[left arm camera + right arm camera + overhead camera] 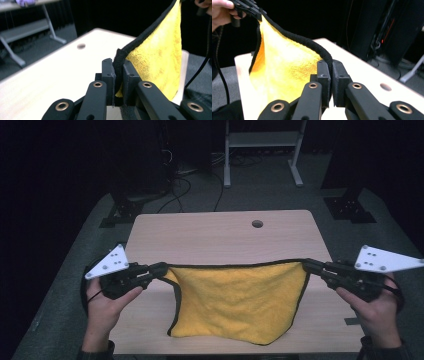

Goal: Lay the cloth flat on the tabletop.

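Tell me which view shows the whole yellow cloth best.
The high view: the cloth hangs stretched between the left tongs and the right tongs, all edges visible. Each gripper view shows just the black-edged corner it pinches and part of the cloth.

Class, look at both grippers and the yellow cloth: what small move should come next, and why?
Probably lower both hands to lay it flat. The left gripper and right gripper each pinch a top corner of the yellow cloth, its edge stretched taut, its lower part hanging down to the table.
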Tool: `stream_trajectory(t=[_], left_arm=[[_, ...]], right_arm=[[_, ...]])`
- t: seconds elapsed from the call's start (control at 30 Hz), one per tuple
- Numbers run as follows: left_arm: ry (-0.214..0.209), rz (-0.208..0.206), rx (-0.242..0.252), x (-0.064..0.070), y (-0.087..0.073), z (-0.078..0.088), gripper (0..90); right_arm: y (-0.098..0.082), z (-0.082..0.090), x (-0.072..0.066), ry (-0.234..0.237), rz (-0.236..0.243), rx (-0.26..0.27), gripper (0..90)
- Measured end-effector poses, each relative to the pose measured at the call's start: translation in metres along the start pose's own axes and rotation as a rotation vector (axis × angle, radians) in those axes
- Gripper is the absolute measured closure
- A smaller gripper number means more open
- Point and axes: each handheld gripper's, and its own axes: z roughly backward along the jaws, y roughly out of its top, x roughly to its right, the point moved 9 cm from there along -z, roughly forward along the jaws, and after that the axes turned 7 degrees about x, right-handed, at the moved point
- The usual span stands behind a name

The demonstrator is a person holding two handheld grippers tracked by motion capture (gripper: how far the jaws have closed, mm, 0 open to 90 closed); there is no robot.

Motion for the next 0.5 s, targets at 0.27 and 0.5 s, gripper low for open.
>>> stream_trajectory(t=[0.27,0.5], left_arm=[[0.023,0.049,-0.092,-0.022,-0.036,-0.028,81.8],[0.063,0.052,-0.131,-0.038,-0.05,-0.045,81.8]], right_arm=[[-0.038,-0.026,0.02,-0.026,-0.038,-0.094,85.1],[-0.057,-0.043,0.035,-0.042,-0.065,-0.128,85.1]])
